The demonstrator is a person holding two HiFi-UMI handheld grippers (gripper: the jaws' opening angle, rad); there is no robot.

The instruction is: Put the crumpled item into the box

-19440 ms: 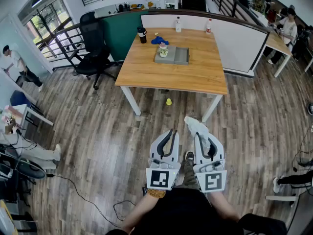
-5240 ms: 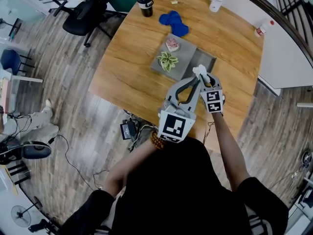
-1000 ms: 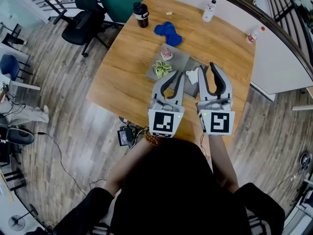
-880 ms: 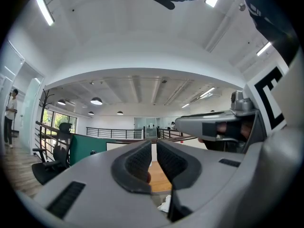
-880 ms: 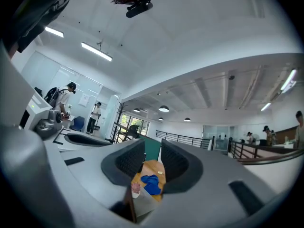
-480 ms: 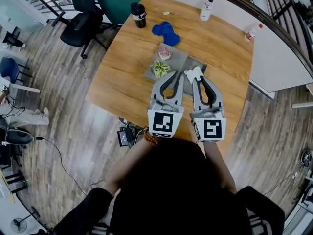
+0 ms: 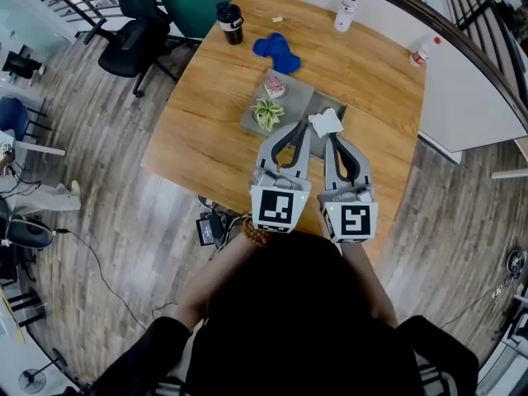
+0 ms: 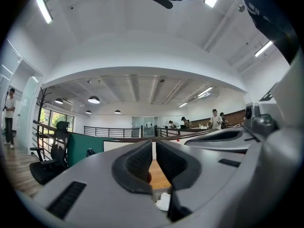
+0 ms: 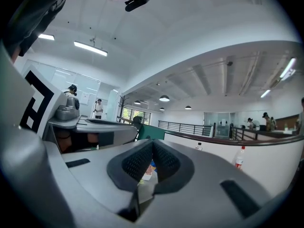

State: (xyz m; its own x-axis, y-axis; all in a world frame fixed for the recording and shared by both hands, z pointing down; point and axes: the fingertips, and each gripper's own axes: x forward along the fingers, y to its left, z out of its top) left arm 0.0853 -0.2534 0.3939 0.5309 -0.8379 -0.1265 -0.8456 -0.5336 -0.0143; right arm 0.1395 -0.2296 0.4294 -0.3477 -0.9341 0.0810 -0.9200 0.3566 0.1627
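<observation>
Bare wood of the table (image 7: pixel 206 130) lies open left of centre and at far right, and its near edge passes under both grippers. The gray box (image 7: pixel 304 97) sits at upper centre. The crumpled item (image 7: pixel 325 122) lies at its near right corner, just beyond the tips of the right gripper (image 7: pixel 330 137), whose jaws have just been closing and now meet on nothing. The left gripper (image 7: pixel 302 127), close beside it, is drawn together too, empty.

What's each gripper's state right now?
Left gripper: closed, nothing held.
Right gripper: jaws have just closed, nothing between them; the crumpled item lies free just beyond its tips.
</observation>
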